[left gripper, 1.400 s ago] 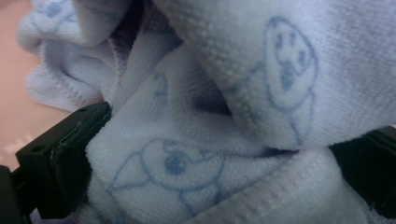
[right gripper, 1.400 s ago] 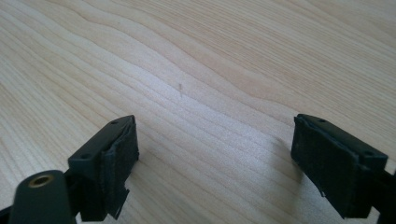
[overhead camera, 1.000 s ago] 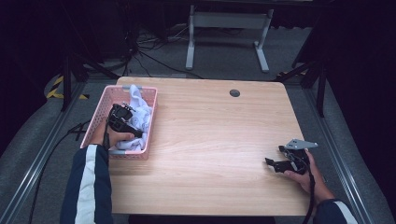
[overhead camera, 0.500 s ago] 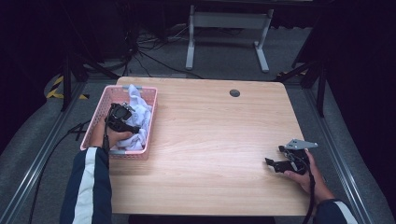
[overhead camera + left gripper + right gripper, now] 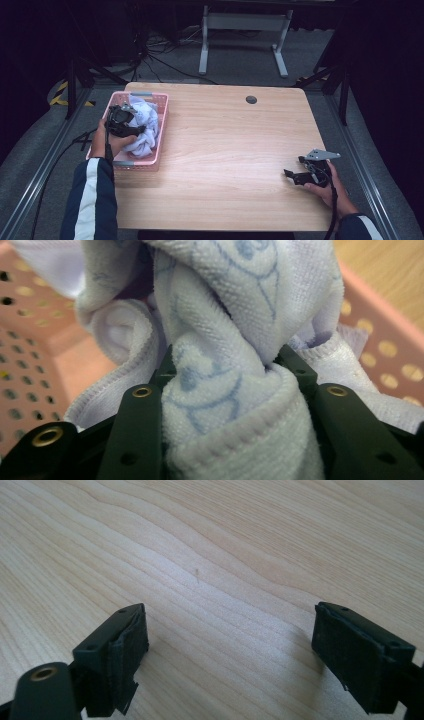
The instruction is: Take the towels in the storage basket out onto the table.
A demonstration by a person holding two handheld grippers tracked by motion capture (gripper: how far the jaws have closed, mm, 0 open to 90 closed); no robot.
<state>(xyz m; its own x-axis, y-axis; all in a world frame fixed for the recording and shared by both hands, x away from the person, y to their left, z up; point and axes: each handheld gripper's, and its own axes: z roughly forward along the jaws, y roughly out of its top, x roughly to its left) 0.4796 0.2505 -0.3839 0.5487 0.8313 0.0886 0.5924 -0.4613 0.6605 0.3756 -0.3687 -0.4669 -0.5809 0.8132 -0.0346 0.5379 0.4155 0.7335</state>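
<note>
Bunching up out of the pink basket (image 5: 162,125) — white towel (image 5: 146,127), blue-patterned, pinched between the just-closed jaws of the left gripper (image 5: 131,129). Well right of basket, resting on pale wood table (image 5: 225,150), right gripper (image 5: 295,172) — jaws gaping, empty. Beyond, dark carpet, cables.

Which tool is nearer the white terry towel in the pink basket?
Left. The left tool grips the white terry towel; the right tool rests across the table.

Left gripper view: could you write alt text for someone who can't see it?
Two black jaws of the left gripper pinch a bunched white terry towel with pale blue line drawings. Behind it is a pink perforated plastic basket, with light wooden table beyond.
</note>
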